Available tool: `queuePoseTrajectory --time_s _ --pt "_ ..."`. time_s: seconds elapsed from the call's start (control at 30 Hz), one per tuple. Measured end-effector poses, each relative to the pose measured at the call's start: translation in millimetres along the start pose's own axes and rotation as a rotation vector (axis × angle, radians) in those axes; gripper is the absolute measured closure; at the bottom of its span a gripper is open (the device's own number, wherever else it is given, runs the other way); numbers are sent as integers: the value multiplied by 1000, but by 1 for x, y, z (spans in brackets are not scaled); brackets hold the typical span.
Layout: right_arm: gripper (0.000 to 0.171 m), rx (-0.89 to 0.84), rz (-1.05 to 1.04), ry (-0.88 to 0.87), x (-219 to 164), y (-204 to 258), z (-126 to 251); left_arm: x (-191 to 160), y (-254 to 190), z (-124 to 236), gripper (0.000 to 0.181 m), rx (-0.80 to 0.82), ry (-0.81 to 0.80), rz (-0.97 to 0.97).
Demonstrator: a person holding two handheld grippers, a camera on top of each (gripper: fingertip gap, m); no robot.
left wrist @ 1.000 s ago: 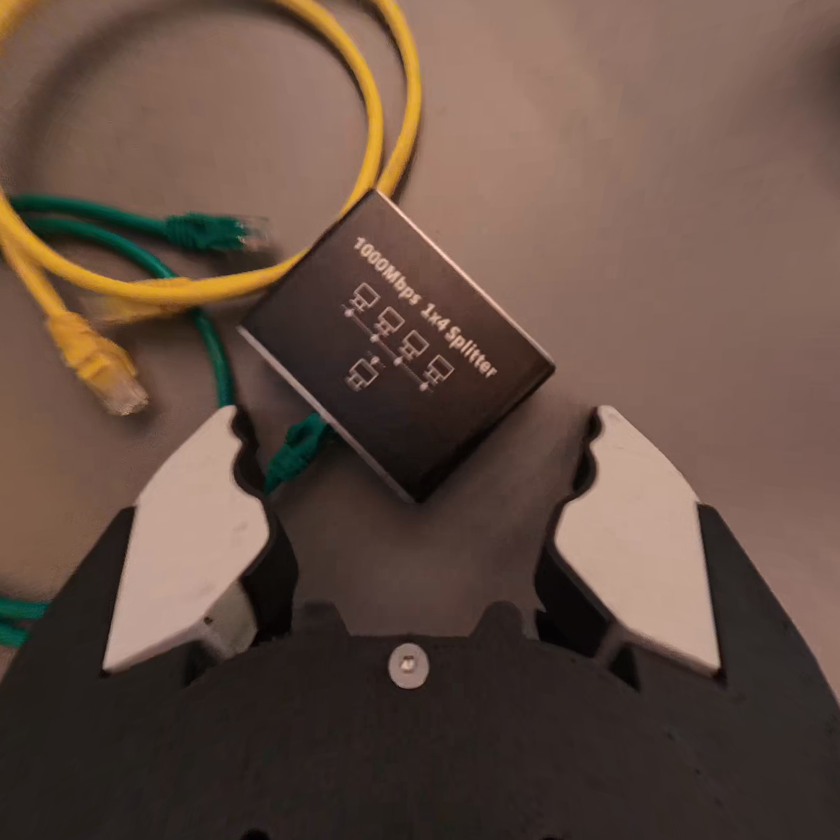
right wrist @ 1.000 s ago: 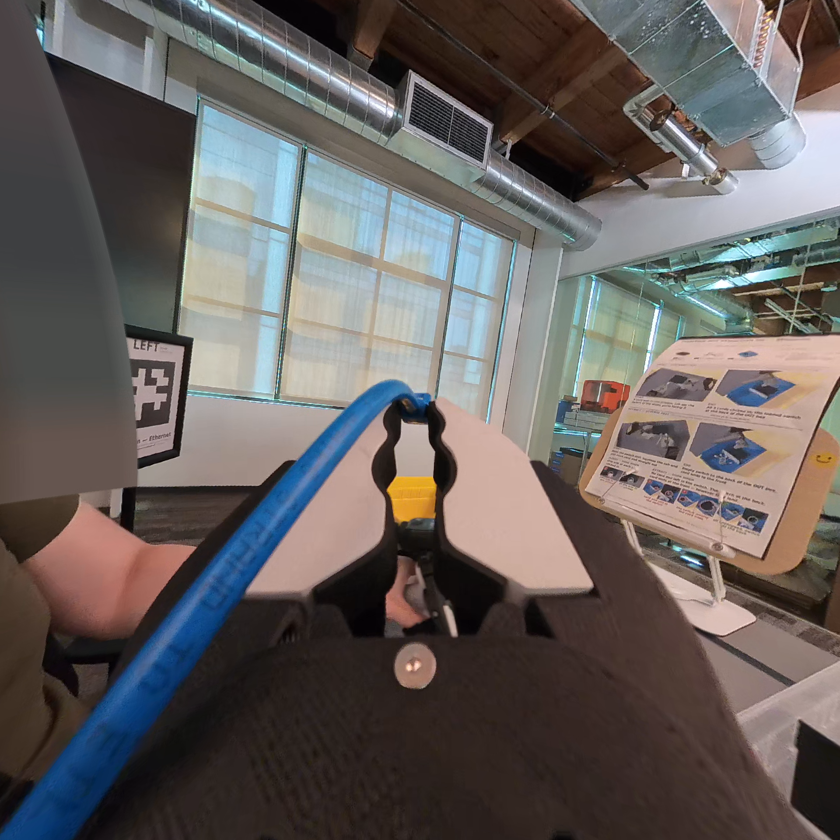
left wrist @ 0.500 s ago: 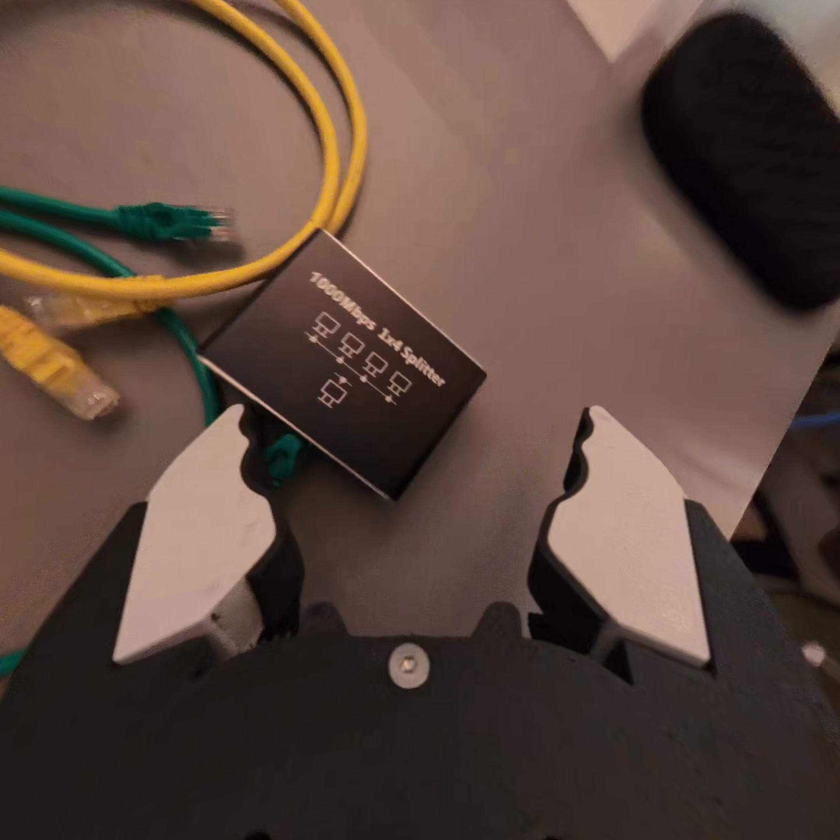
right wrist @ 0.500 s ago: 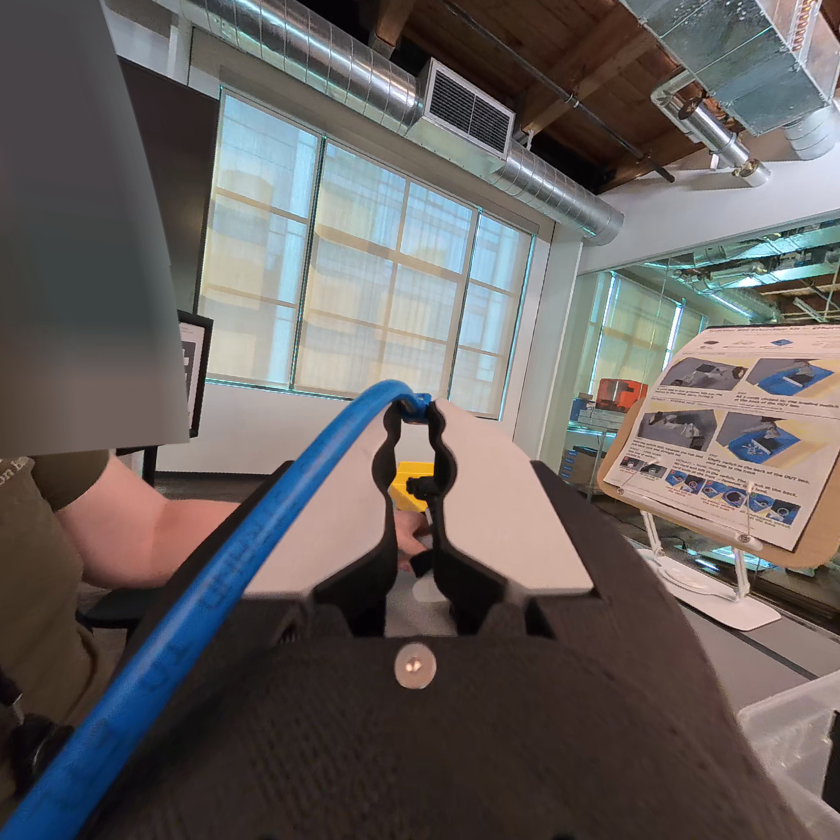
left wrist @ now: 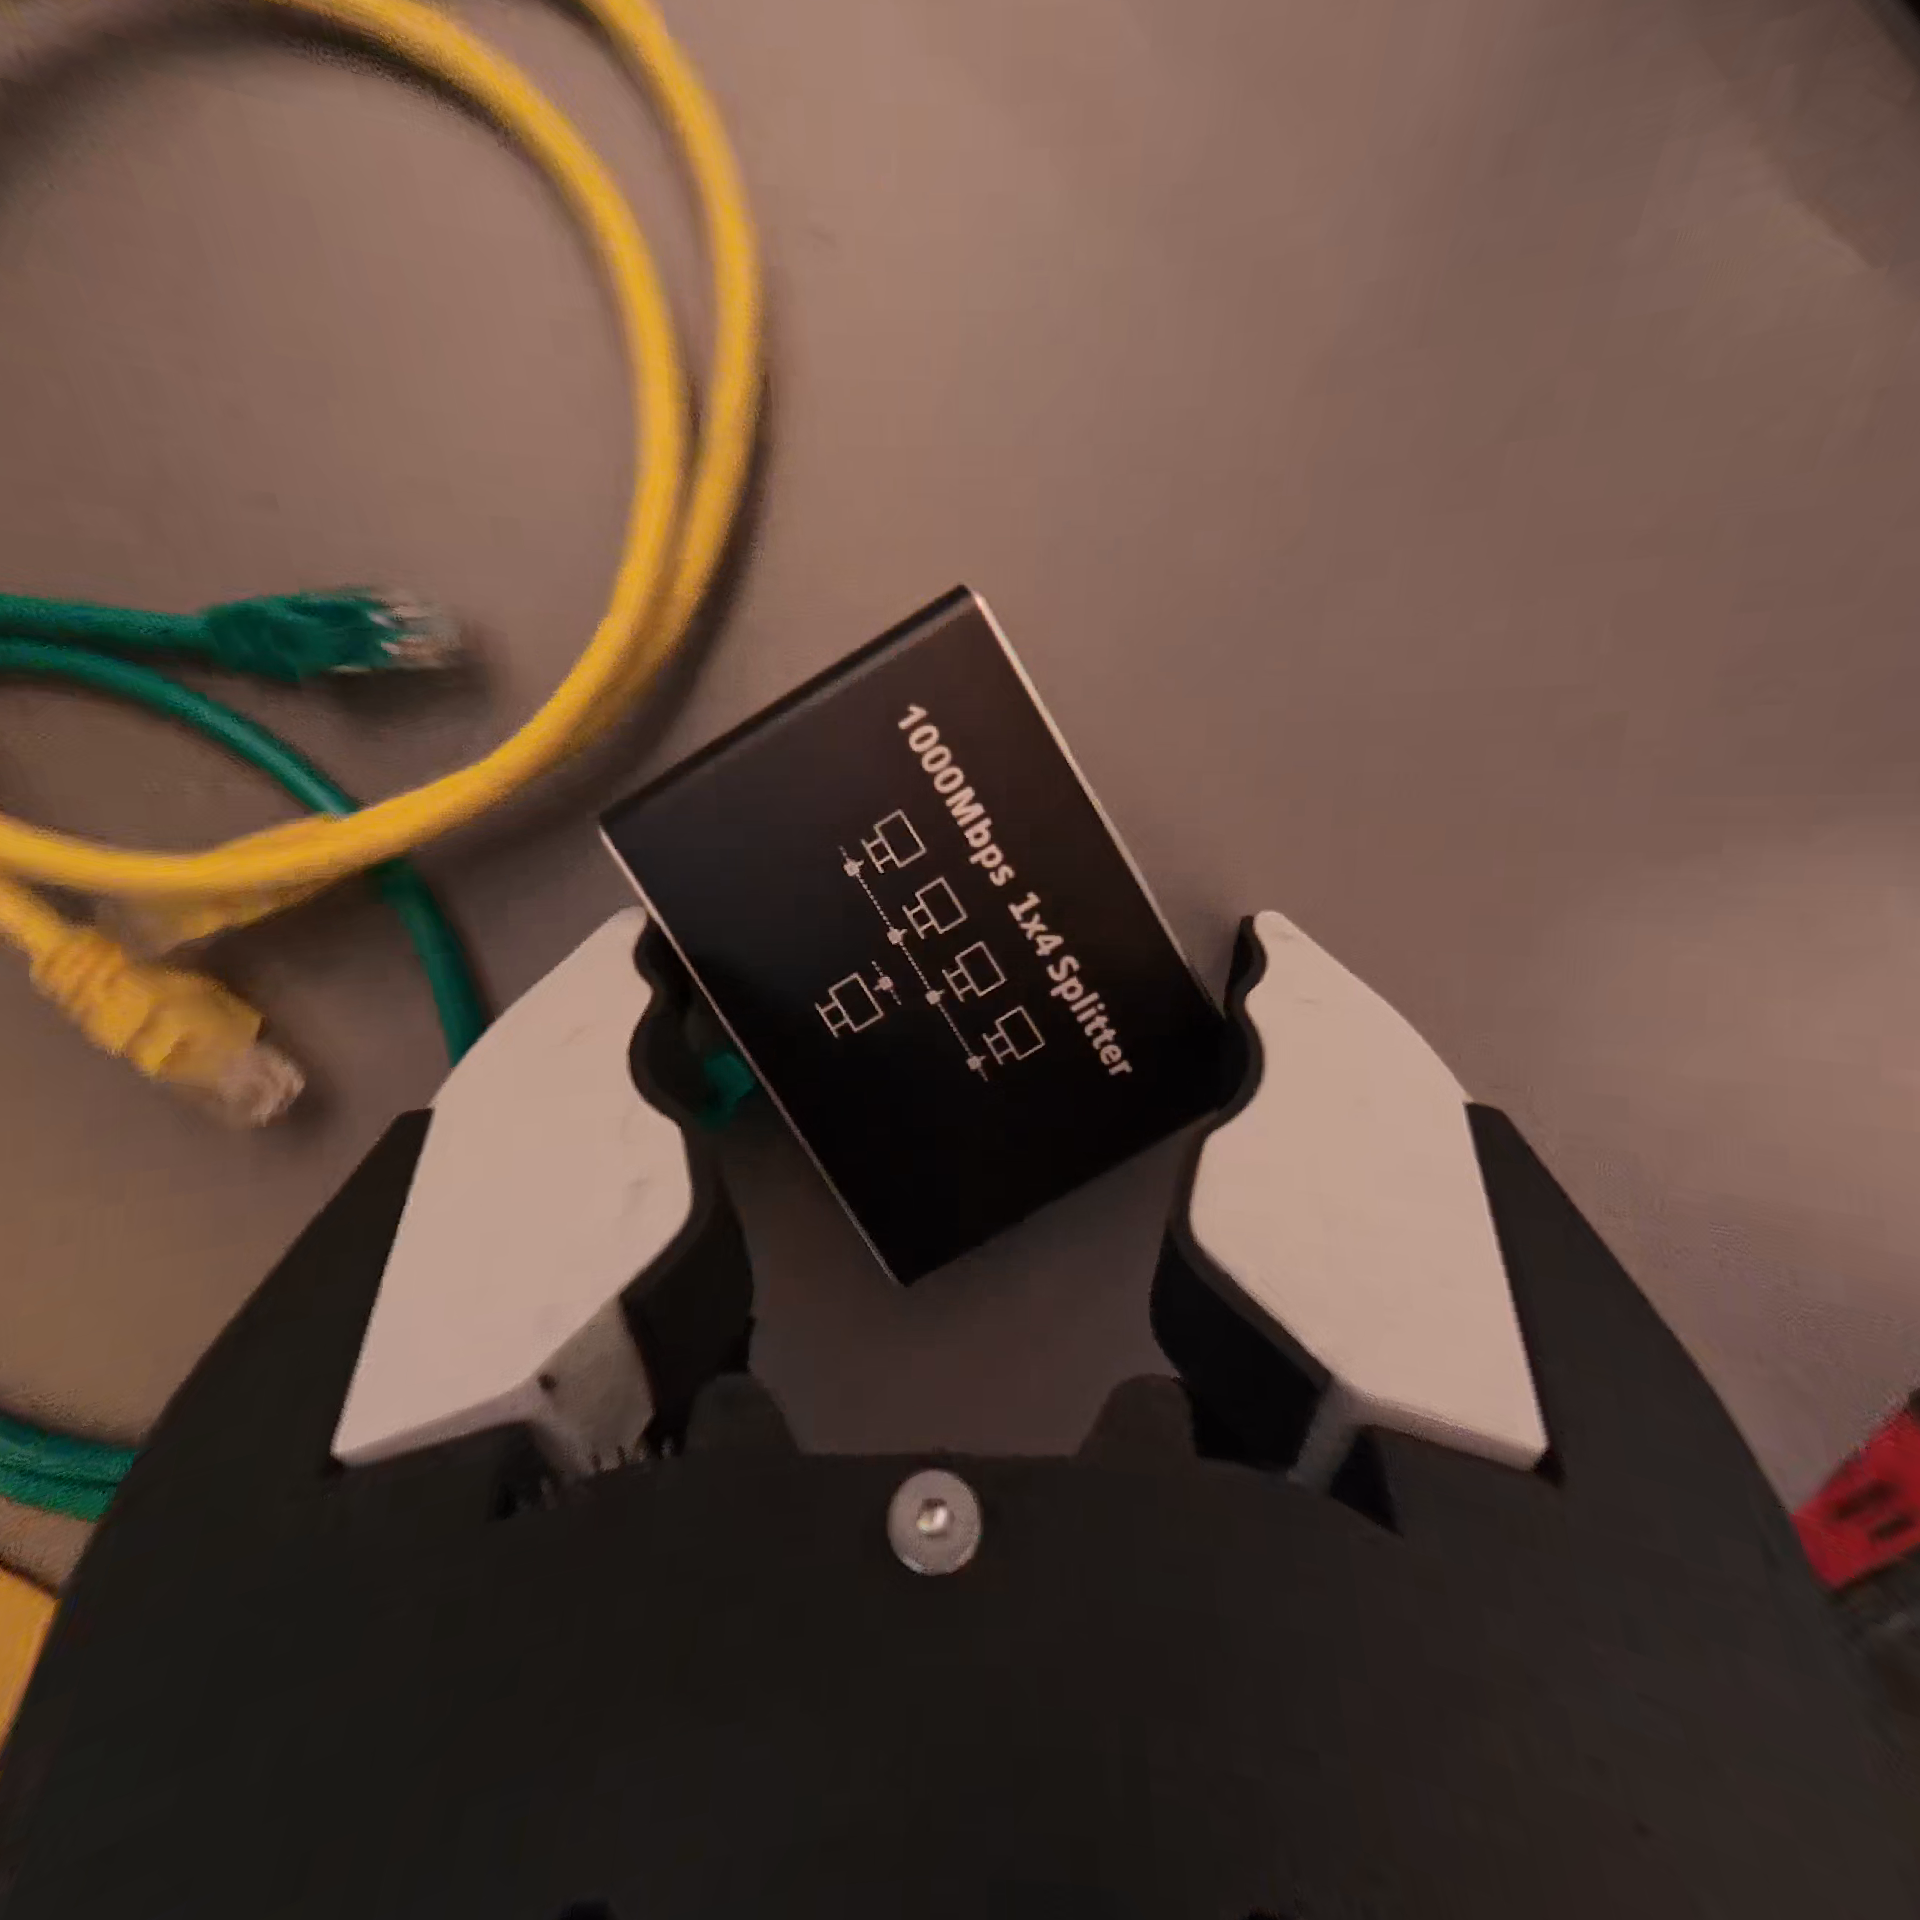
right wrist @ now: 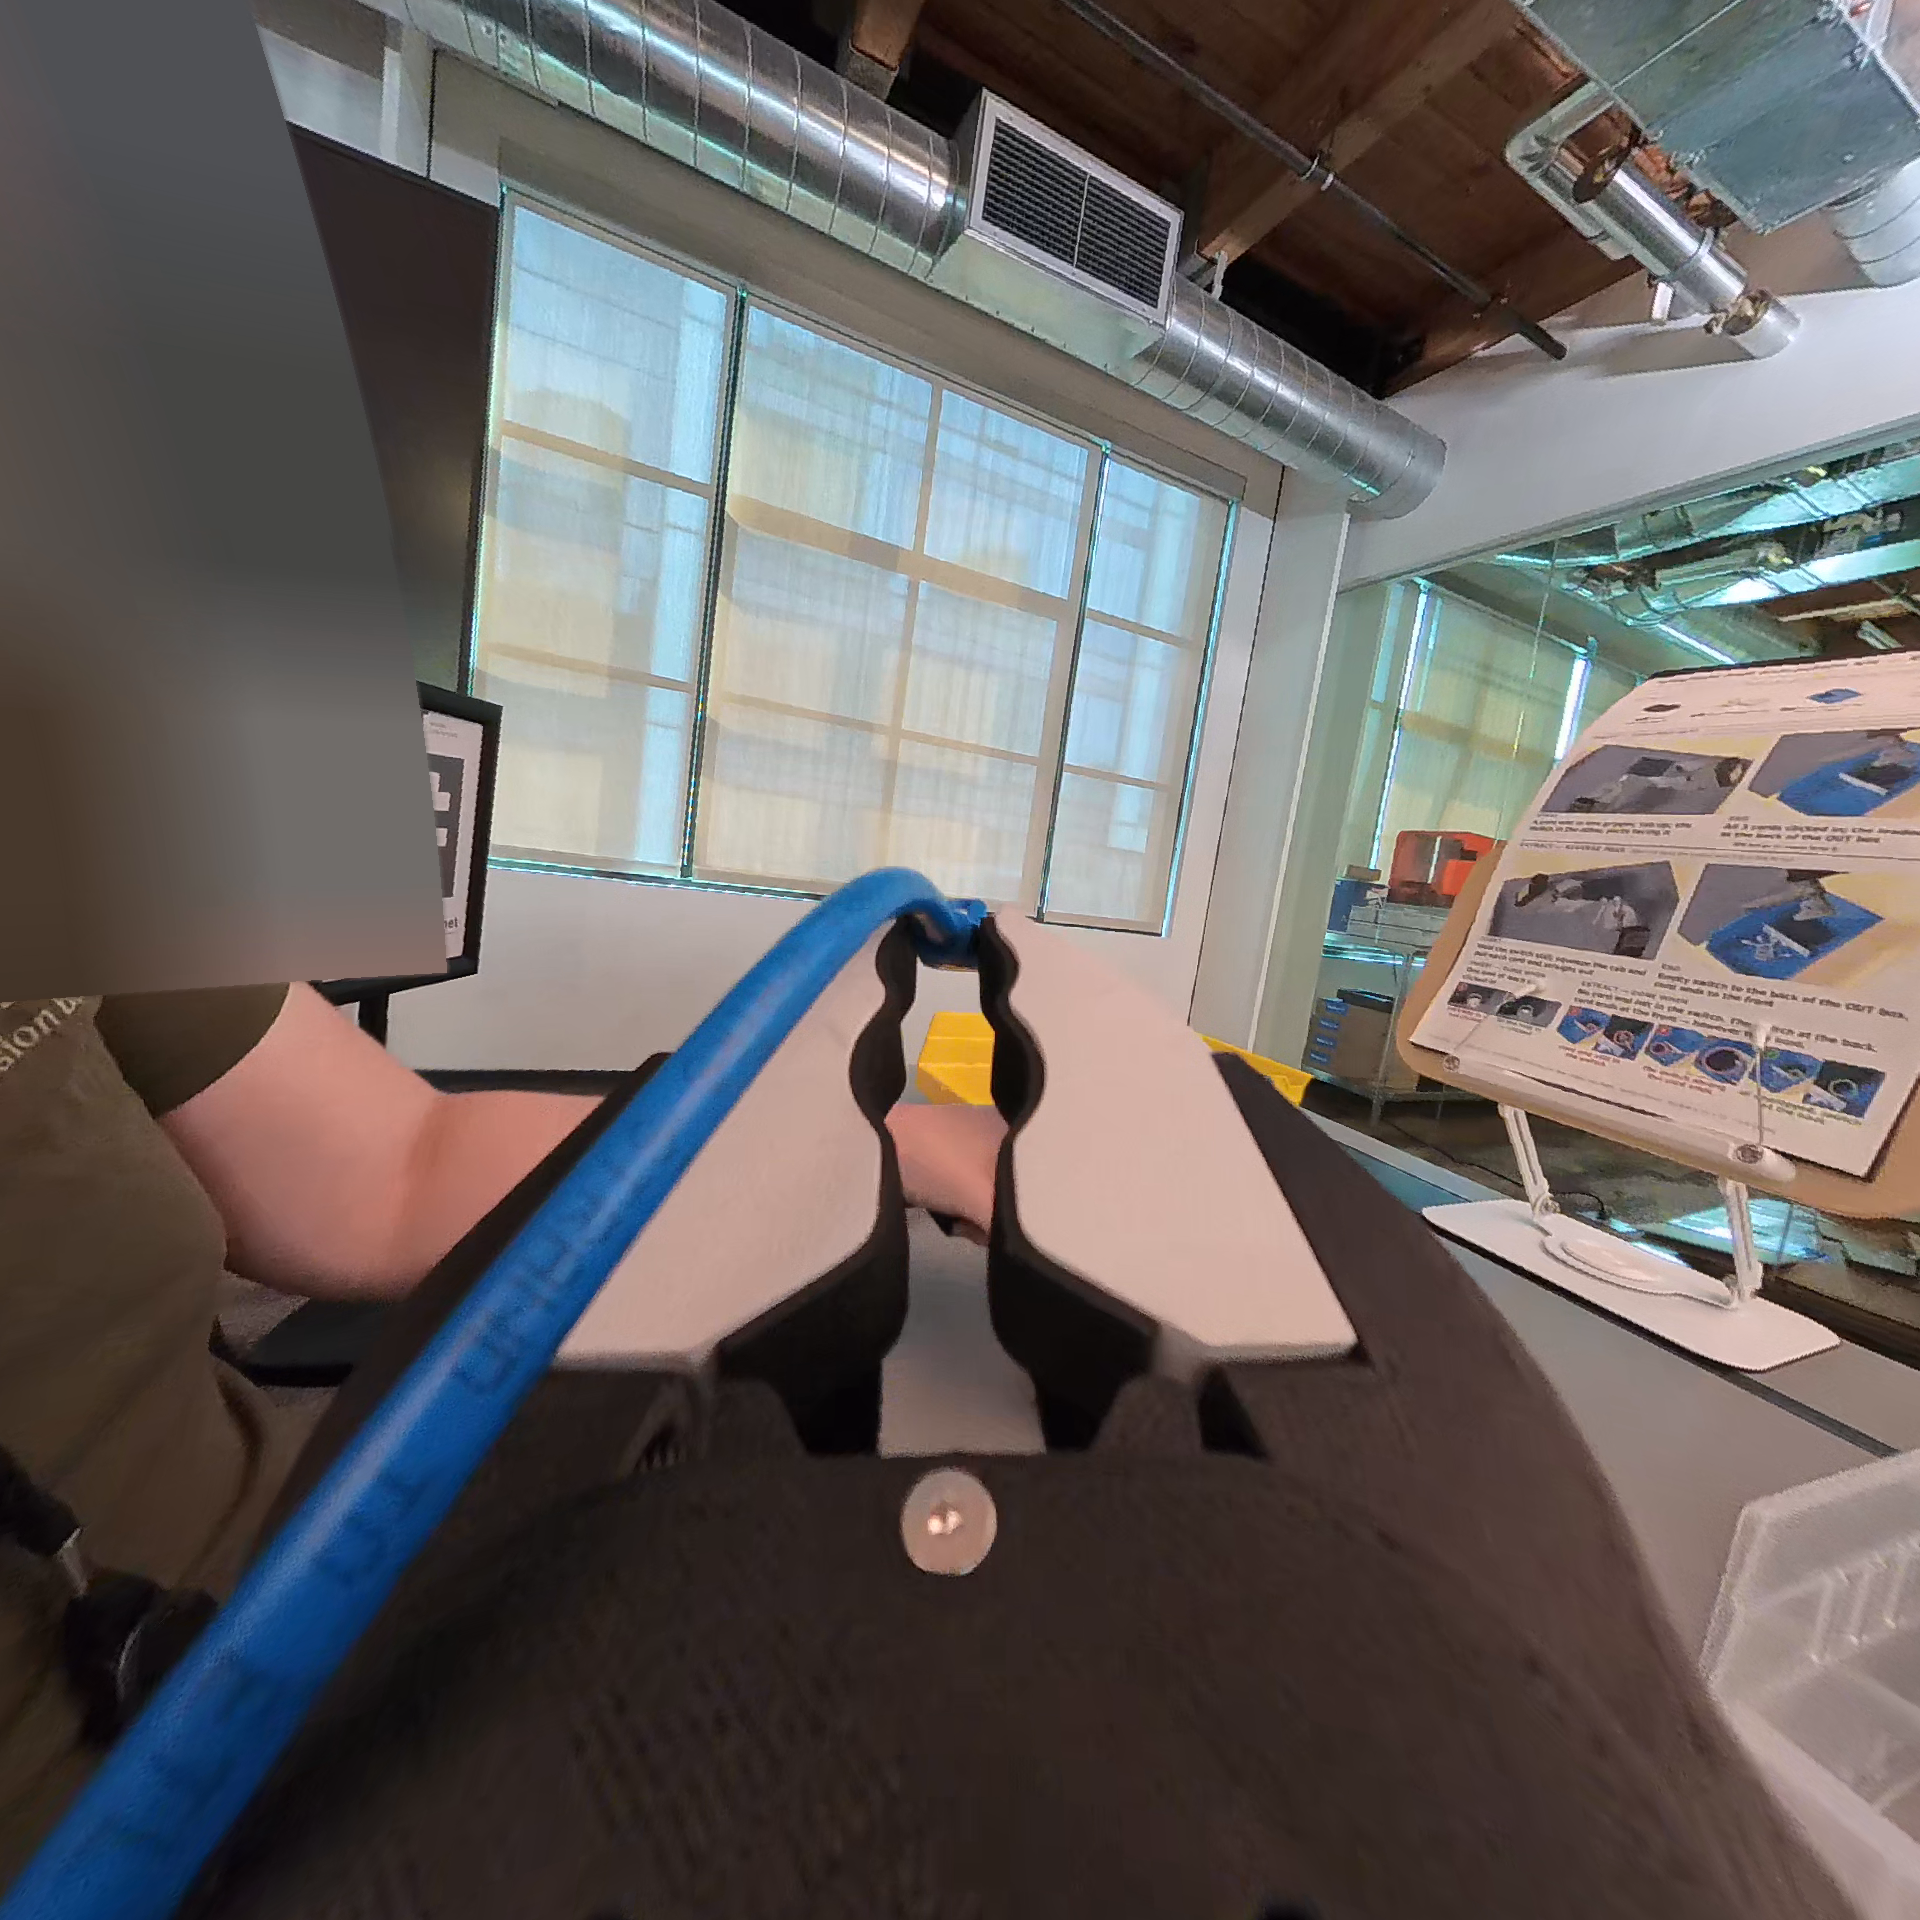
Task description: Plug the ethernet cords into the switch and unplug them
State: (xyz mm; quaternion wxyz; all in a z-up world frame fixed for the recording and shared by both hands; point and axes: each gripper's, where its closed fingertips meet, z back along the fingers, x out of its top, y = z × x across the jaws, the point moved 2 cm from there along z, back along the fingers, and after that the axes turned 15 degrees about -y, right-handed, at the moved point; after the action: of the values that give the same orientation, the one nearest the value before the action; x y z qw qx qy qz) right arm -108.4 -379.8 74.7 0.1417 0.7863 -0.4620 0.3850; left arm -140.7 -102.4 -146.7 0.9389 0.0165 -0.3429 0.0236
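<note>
The black switch [left wrist: 935, 966] lies tilted on the grey table [left wrist: 1351, 520] in the left wrist view. My left gripper [left wrist: 943, 940] has closed on it, one finger against each long side. A green cord [left wrist: 436, 935] has one plug [left wrist: 722, 1081] at the switch's left edge by my left finger, and its other plug [left wrist: 322, 634] lies loose. A yellow cord [left wrist: 665, 499] loops on the table, its plug [left wrist: 166, 1023] loose. My right gripper [right wrist: 951, 935] is raised in the air, shut on the plug end of a blue cord [right wrist: 582, 1247].
A red object [left wrist: 1870, 1496] sits at the lower right table edge. In the right wrist view a person's arm [right wrist: 364, 1164] reaches in from the left, a picture board on a white stand [right wrist: 1683, 935] is at right, a clear plastic bin [right wrist: 1829, 1662] at lower right. The tips of one gripper are about 35 centimeters away from the tips of the other.
My left gripper moved forward over the switch and its fingers narrowed onto it; the switch turned more upright. The right gripper tilted a little, still holding the blue cord.
</note>
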Motion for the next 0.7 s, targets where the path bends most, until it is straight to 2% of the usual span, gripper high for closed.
queuePoseTrajectory --time_s 0.03,0.23,0.47,0.7 --pt "160 -5 0 -1 0 -2 2 -2 -2 2 82 -25 4 -28" --pt "160 -22 6 -3 -1 -10 7 -3 -3 0 75 23 -70 25" --pt "160 -41 -28 42 -11 -14 8 -1 2 0 90 32 -77 46" --pt "160 -79 -28 149 -23 -17 5 5 5 -6 91 51 -119 59"
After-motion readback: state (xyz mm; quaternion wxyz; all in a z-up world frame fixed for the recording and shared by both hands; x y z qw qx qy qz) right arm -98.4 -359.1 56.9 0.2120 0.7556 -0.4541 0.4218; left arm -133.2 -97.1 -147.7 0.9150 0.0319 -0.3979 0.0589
